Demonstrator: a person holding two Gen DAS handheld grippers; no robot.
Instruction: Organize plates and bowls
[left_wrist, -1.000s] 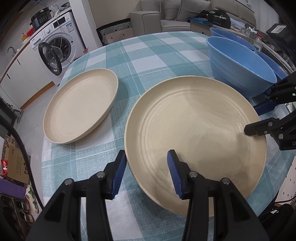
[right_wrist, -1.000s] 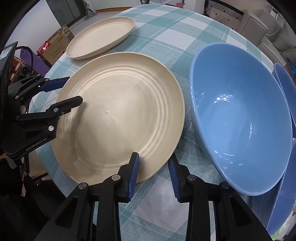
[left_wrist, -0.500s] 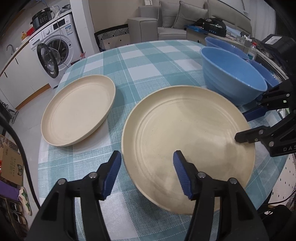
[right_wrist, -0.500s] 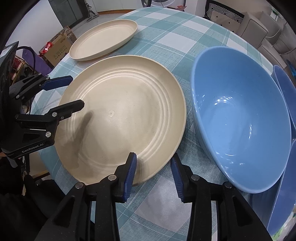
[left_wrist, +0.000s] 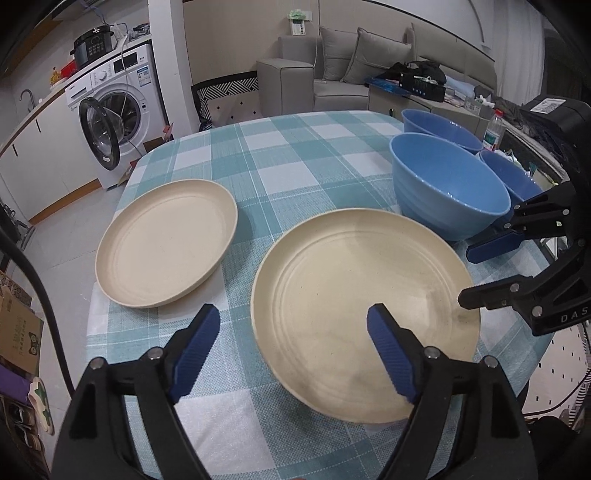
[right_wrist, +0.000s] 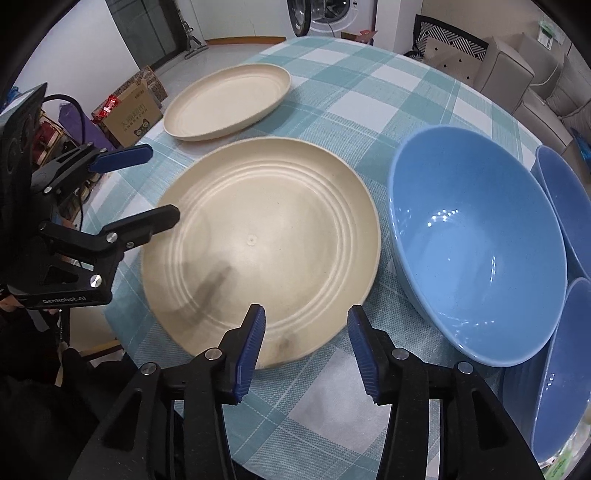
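Black-framed left gripper (left_wrist: 293, 334): angled steeply down over the near table edge; jaws have just been opening and stand wide, nothing gripped.
Left blue pads (left_wrist: 197, 349): one over bare cloth, the other above the large plate, neither touching it.
Right gripper (right_wrist: 304, 347): pointed more steeply down; jaws have just been opening, parted moderately, empty; the large plate's near rim lies just ahead of the gap.
Large plate (right_wrist: 260, 243): cream, ringed with concentric ridges, flat on the checked tablecloth (left_wrist: 280, 173), between both grippers.
Small plate (left_wrist: 166, 242): cream, raised rim, beyond the left fingers, apart from the large plate.
Large bowl (right_wrist: 476, 251): blue, glossy, upright, just beside the large plate, ahead and right of the right fingers.
Other blue bowls (right_wrist: 565, 206): cut off at the right frame edge; count uncertain there.
Person: only dark sleeve fragments visible; hands obscured by gripper bodies.
Dark smudges on the large plate: shadow or soiling, cannot tell.
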